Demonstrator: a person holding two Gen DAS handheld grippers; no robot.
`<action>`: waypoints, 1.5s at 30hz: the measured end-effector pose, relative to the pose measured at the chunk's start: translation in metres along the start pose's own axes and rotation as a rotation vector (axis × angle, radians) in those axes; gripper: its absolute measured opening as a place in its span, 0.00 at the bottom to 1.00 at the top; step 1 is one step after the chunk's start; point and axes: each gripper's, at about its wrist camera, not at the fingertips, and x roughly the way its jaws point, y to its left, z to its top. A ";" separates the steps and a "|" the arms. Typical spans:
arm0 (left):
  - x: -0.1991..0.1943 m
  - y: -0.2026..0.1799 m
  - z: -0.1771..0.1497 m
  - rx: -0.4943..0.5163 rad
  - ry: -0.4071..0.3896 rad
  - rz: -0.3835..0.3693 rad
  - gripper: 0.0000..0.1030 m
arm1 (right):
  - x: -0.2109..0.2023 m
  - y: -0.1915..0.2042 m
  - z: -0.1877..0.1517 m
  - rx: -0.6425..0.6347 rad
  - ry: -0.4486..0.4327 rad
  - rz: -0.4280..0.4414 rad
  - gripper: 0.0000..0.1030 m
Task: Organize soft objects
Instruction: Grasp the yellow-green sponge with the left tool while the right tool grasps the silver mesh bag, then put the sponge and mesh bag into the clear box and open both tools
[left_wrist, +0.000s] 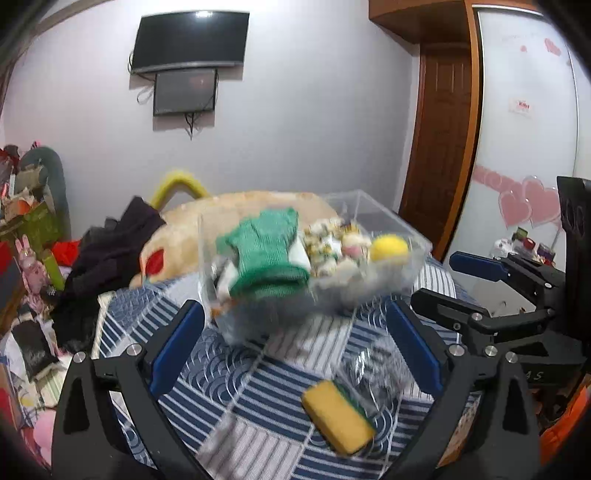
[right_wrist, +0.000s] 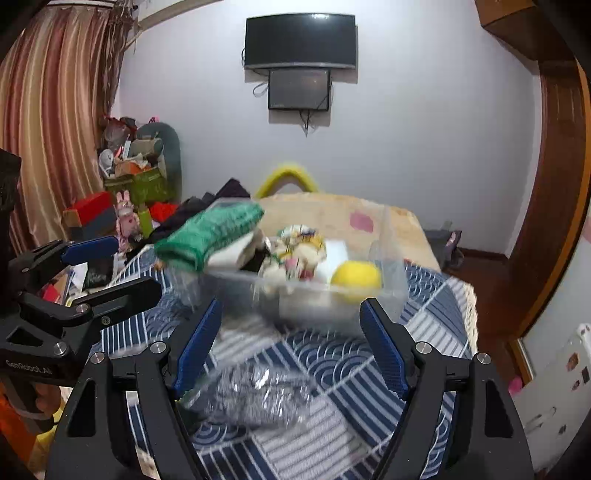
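Observation:
A clear plastic box (left_wrist: 406, 273) stands on the blue patterned bedcover (left_wrist: 236, 391). It holds a green knit cloth (left_wrist: 269, 254), a yellow ball (left_wrist: 388, 248) and small plush items (left_wrist: 332, 247). A yellow-green sponge (left_wrist: 338, 416) lies on the cover between my left gripper's fingers. My left gripper (left_wrist: 295, 347) is open and empty, short of the box. My right gripper (right_wrist: 291, 343) is open and empty, with a crumpled clear bag (right_wrist: 258, 395) on the cover between its fingers. The box (right_wrist: 391, 291), cloth (right_wrist: 210, 232) and ball (right_wrist: 356, 277) also show in the right wrist view.
The right gripper (left_wrist: 491, 280) shows at the right of the left wrist view, the left gripper (right_wrist: 92, 273) at the left of the right one. A beige pillow (left_wrist: 207, 225), dark clothes (left_wrist: 107, 254) and clutter (right_wrist: 129, 177) lie behind. A wooden door (left_wrist: 439, 147) is at right.

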 end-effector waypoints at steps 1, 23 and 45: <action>0.002 0.000 -0.005 -0.002 0.015 -0.004 0.97 | 0.003 0.001 -0.004 0.002 0.014 0.005 0.73; 0.037 0.002 -0.071 -0.073 0.202 -0.075 0.83 | 0.036 0.007 -0.062 0.045 0.201 0.066 0.31; 0.024 -0.030 -0.056 0.027 0.134 -0.129 0.35 | -0.008 -0.012 -0.033 0.076 0.043 -0.008 0.26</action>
